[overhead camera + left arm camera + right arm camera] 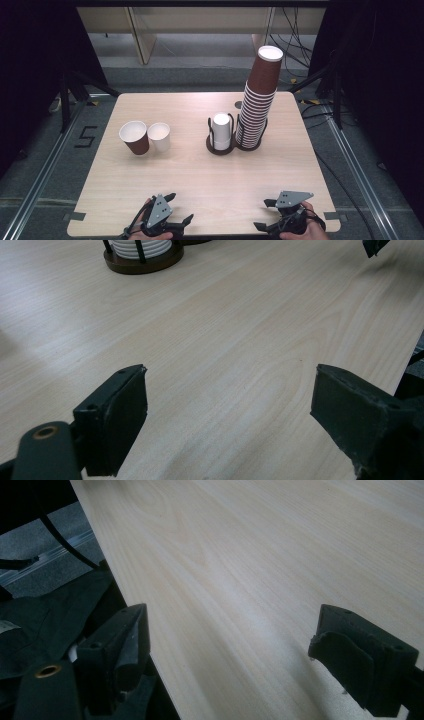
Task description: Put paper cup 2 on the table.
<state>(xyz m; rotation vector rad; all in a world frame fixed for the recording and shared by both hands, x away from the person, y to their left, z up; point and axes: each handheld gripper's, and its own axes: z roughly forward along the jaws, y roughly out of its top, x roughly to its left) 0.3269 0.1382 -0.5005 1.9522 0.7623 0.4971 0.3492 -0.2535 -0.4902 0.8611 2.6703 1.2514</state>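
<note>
- Ahead of the left gripper (pixel 230 405), jaws apart and empty, its own view catches the white-cup holder's base (pixel 144 264).
- From above, the right gripper (pixel 270 215), likewise open and empty, sits near the tall brown cup stack (pixel 257 100).

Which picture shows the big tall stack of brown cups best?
The high view: the whole brown cup stack stands in its holder, far from both tongs. The left gripper view catches just a sliver of that holder's base at its top edge; the right gripper view looks at bare table.

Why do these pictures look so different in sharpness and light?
High view: evenly lit table, dark surroundings, soft shadows beside the brown cup. Left gripper view: wood grain sharp, near jaws blurred, pale glare at top left. Right gripper view: dimmer, a soft bright band across the wood.
</note>
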